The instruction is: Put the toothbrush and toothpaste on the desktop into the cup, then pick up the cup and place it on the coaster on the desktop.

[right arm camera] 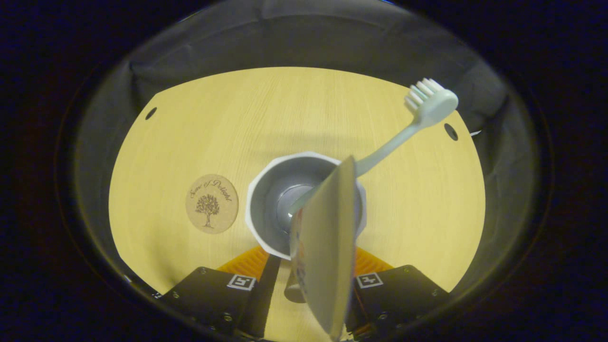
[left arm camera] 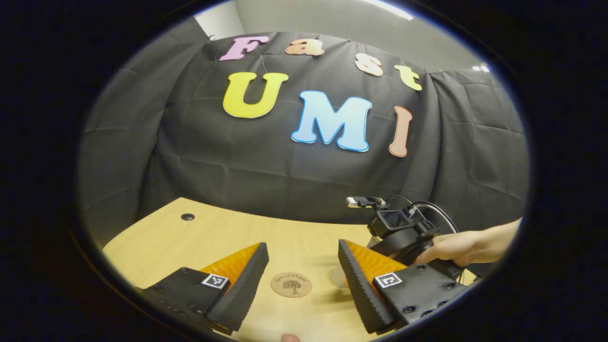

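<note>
Black cloth wall (left arm camera: pixel 190 156) behind light wooden desk (left arm camera: pixel 199 237); grey ceiling (left arm camera: pixel 332 19).

Left gripper view: cam sits low, near level over the pale wood-grain tabletop (left arm camera: pixel 190 242), facing the booth's black cloth wall. Right gripper view: cam looks steeply down, close above the tabletop (right arm camera: pixel 199 123). Both share the tabletop & the round cork coaster w/ tree print (left arm camera: pixel 291 284) (right arm camera: pixel 211 203).
</note>
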Demonstrator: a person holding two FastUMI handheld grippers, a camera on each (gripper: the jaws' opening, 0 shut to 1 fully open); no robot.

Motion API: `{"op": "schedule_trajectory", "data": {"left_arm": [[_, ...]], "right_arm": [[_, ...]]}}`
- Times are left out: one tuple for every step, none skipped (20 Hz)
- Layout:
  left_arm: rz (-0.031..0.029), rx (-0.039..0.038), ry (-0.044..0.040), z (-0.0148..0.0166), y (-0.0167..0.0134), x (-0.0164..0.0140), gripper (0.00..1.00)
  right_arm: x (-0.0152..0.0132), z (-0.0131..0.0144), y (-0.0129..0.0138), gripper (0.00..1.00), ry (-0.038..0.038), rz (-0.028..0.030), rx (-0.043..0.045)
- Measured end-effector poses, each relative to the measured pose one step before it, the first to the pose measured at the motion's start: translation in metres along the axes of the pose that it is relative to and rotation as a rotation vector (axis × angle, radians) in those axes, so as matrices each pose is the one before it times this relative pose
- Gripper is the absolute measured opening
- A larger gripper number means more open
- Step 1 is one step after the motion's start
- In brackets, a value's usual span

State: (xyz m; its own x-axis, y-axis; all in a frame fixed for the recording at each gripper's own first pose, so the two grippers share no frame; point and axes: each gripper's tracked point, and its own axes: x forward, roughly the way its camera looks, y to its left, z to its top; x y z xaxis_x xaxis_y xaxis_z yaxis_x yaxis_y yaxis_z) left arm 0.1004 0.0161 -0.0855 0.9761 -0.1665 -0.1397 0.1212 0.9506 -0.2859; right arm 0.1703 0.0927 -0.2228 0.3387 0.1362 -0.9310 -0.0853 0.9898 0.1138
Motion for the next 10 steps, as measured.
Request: {"op": "schedule_trajectory", "data": {"left_arm": [[0.00030, -0.00200, -0.00041, 0.00016, 0.00039, -0.00006, 0.95], [-0.00042, -0.00078, 0.00014, -0.00023, -0.00031, 0.00001, 0.95], [0.00095, 0.00062, 0.00043, -0.00026, -0.00012, 0.00042, 0.95], [-0.00019, 0.00087, 0.00026, -0.00039, -0.00021, 0.00007, 0.95], [-0.00077, 0.00076, 0.00039, 0.00000, -0.00059, -0.00024, 0.95], [-0.00094, 0.00106, -0.00046, 0.00009, -0.00034, 0.00020, 0.95], [0.00003, 0.00177, 0.00063, -0.00042, 0.00061, 0.00025, 0.95], [0.00051, 0.00042, 0.00092, -0.00046, 0.00011, -0.00029, 0.95], [-0.00034, -0.00037, 0.00086, -0.00100, -0.00060, -0.00014, 0.95], [0.00003, 0.00033, 0.00056, -0.00091, 0.00053, -0.00020, 0.95]], "right_arm": [[-0.00019, -0.00147, -0.00134, 0.56, 0.00261, -0.00042, -0.00418], [-0.00347, -0.00089, 0.00094, 0.46, 0.00264, 0.00775, 0.00891], [0.00657, 0.00019, 0.00017, 0.36, 0.00363, 0.00067, 0.02116], [0.00115, 0.00031, 0.00068, 0.26, -0.00020, 0.00584, -0.00220], [-0.00275, 0.00044, -0.00051, 0.26, -0.00398, 0.00239, -0.00645], [0.00010, -0.00035, -0.00021, 0.26, -0.00200, 0.00183, -0.00325], [0.00211, 0.00014, 0.00025, 0.23, -0.00534, 0.00247, -0.01025], [-0.00015, -0.00007, -0.00021, 0.23, -0.00358, 0.00049, -0.01375], [-0.00043, 0.00123, -0.00027, 0.23, -0.01162, -0.00185, 0.00020], [0.00103, -0.00058, 0.00056, 0.21, -0.00564, -0.00072, -0.00966]]}}
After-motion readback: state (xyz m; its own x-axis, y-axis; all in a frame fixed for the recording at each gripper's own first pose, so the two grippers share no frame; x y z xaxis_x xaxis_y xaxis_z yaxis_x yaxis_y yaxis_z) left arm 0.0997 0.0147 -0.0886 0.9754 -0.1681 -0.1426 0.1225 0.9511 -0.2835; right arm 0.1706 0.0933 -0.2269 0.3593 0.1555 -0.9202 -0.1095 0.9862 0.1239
